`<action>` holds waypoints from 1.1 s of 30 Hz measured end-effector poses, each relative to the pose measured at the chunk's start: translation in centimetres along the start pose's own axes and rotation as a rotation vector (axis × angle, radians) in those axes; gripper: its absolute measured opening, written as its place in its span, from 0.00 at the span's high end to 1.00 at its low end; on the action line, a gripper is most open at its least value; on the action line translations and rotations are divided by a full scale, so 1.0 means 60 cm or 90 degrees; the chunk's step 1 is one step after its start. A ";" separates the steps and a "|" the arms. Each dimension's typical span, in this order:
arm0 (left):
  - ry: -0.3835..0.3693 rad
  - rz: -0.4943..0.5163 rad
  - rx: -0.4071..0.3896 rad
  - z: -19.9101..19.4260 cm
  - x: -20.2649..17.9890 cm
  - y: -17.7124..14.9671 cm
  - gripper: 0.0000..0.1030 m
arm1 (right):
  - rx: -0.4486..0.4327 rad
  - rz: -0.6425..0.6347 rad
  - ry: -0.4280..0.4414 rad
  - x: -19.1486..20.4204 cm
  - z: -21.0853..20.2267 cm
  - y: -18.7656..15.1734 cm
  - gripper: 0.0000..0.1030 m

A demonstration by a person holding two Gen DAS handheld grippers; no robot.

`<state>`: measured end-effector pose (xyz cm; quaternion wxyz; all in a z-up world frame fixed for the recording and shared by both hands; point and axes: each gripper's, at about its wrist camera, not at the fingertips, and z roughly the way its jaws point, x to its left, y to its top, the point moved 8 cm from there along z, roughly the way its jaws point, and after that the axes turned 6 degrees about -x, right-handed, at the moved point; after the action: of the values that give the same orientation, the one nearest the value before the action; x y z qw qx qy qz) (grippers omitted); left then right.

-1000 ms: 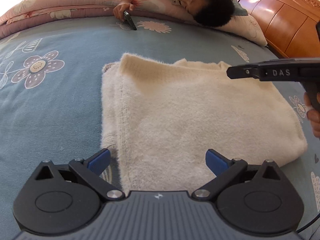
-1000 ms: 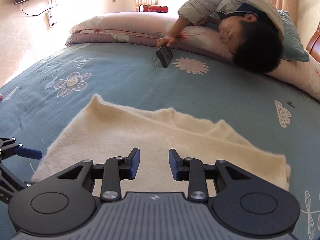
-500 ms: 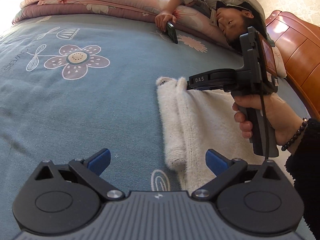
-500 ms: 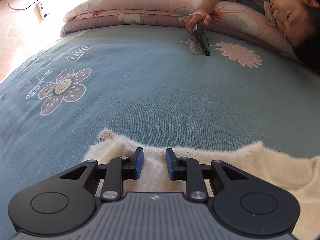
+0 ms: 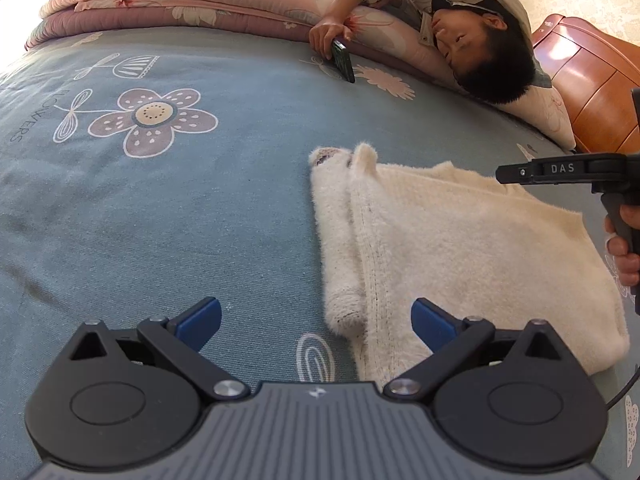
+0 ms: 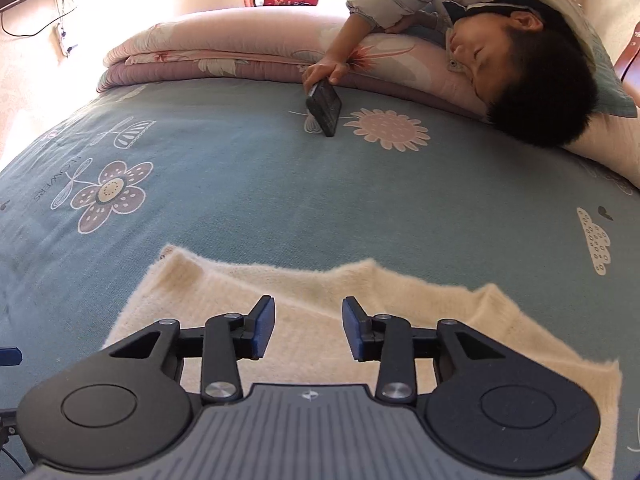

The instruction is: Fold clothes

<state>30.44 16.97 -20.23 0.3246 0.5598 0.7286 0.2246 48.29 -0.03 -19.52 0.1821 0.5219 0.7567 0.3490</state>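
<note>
A cream fluffy garment [image 5: 452, 248] lies folded flat on the blue bedspread [image 5: 180, 216], its folded sleeve edge along its left side. My left gripper [image 5: 316, 320] hangs open over the garment's near left corner, its right finger above the cloth and its left finger over bare bedspread. In the right wrist view the same garment [image 6: 320, 308] fills the lower middle. My right gripper [image 6: 308, 330] is open above it, nothing between its blue pads. The right gripper also shows from the side [image 5: 560, 170] at the garment's far right, with a hand on its handle.
A person [image 6: 520, 64] lies across the pillows at the head of the bed, holding a black phone [image 6: 324, 106] on the bedspread. A folded pink quilt [image 6: 224, 52] sits at the back. A wooden headboard [image 5: 592, 92] rises on the right.
The right gripper drew back from the garment's far left edge to its right side and opened wider. The left view swung so more of the garment shows.
</note>
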 end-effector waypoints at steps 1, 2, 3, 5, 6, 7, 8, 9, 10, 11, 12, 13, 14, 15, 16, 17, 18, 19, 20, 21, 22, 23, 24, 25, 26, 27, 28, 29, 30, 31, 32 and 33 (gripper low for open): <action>-0.005 0.003 -0.001 -0.001 -0.005 0.000 0.02 | 0.004 0.007 -0.012 -0.016 -0.002 -0.005 0.56; -0.010 0.005 -0.002 -0.003 -0.010 0.000 0.02 | 0.009 0.014 -0.024 -0.031 -0.003 -0.011 0.56; -0.015 0.009 -0.003 -0.004 -0.015 -0.001 0.02 | 0.013 0.021 -0.035 -0.047 -0.005 -0.016 0.56; -0.025 0.018 -0.006 -0.005 -0.026 -0.002 0.02 | 0.022 0.035 -0.059 -0.078 -0.008 -0.027 0.56; -0.030 0.021 -0.005 -0.003 -0.032 -0.004 0.02 | 0.026 0.042 -0.071 -0.094 -0.010 -0.032 0.56; -0.034 0.025 -0.004 0.000 -0.038 -0.005 0.02 | 0.031 0.049 -0.083 -0.109 -0.012 -0.038 0.56; -0.039 0.029 0.000 0.003 -0.043 -0.007 0.02 | 0.032 0.056 -0.089 -0.120 -0.007 -0.042 0.53; -0.042 0.033 0.004 0.008 -0.048 -0.009 0.02 | 0.028 0.065 -0.088 -0.124 0.007 -0.045 0.49; -0.044 0.037 0.009 0.012 -0.053 -0.012 0.02 | 0.025 0.073 -0.087 -0.127 0.017 -0.046 0.47; -0.045 0.039 0.012 0.015 -0.057 -0.014 0.02 | 0.020 0.077 -0.086 -0.129 0.021 -0.043 0.46; -0.045 0.040 0.014 0.016 -0.060 -0.017 0.02 | 0.017 0.077 -0.086 -0.130 0.021 -0.039 0.46; -0.046 0.041 0.013 0.016 -0.064 -0.018 0.02 | 0.017 0.076 -0.086 -0.131 0.016 -0.035 0.46; -0.048 0.040 0.010 0.014 -0.067 -0.018 0.02 | 0.016 0.072 -0.085 -0.132 0.006 -0.031 0.46; -0.049 0.035 0.006 0.012 -0.071 -0.018 0.02 | 0.012 0.065 -0.086 -0.135 -0.006 -0.028 0.46; -0.053 0.031 0.002 0.009 -0.076 -0.017 0.02 | 0.004 0.056 -0.090 -0.139 -0.023 -0.024 0.45; -0.064 0.030 -0.001 0.006 -0.083 -0.018 0.02 | -0.003 0.049 -0.095 -0.145 -0.040 -0.021 0.43; -0.078 0.032 -0.002 0.003 -0.091 -0.018 0.02 | -0.009 0.047 -0.097 -0.152 -0.057 -0.020 0.42; -0.094 0.034 -0.002 0.001 -0.100 -0.020 0.02 | -0.010 0.049 -0.100 -0.160 -0.068 -0.021 0.41; -0.107 0.035 0.001 0.002 -0.108 -0.023 0.02 | -0.008 0.055 -0.105 -0.170 -0.072 -0.025 0.40; -0.119 0.035 0.004 0.002 -0.115 -0.026 0.02 | -0.005 0.062 -0.109 -0.180 -0.076 -0.029 0.40; -0.128 0.036 0.011 0.006 -0.123 -0.031 0.02 | -0.003 0.068 -0.114 -0.190 -0.080 -0.033 0.39; -0.133 0.039 0.019 0.011 -0.128 -0.036 0.02 | 0.000 0.075 -0.118 -0.200 -0.084 -0.036 0.37; -0.133 0.045 0.032 0.019 -0.136 -0.044 0.02 | 0.002 0.081 -0.123 -0.210 -0.088 -0.040 0.36; -0.125 0.055 0.040 0.026 -0.140 -0.050 0.02 | 0.005 0.087 -0.127 -0.220 -0.092 -0.044 0.36; -0.116 0.066 0.047 0.033 -0.145 -0.056 0.02 | 0.007 0.094 -0.132 -0.230 -0.096 -0.048 0.36; -0.110 0.074 0.051 0.038 -0.146 -0.061 0.02 | 0.010 0.104 -0.133 -0.238 -0.094 -0.053 0.36; -0.105 0.082 0.055 0.044 -0.148 -0.066 0.02 | 0.012 0.116 -0.131 -0.244 -0.083 -0.059 0.36; -0.102 0.085 0.056 0.048 -0.148 -0.068 0.02 | 0.014 0.119 -0.134 -0.250 -0.071 -0.065 0.36; -0.102 0.083 0.056 0.051 -0.147 -0.069 0.01 | 0.015 0.116 -0.142 -0.254 -0.059 -0.069 0.36; -0.103 0.079 0.056 0.053 -0.145 -0.070 0.01 | 0.014 0.114 -0.148 -0.259 -0.047 -0.072 0.35; -0.104 0.075 0.055 0.054 -0.143 -0.070 0.01 | 0.006 0.114 -0.150 -0.262 -0.036 -0.073 0.30; -0.105 0.072 0.055 0.056 -0.142 -0.070 0.01 | -0.001 0.115 -0.150 -0.265 -0.026 -0.072 0.26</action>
<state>31.42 7.53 -23.55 0.3460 0.6300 0.6756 0.1642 50.60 -16.07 -22.94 0.2377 0.6252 0.6797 0.3011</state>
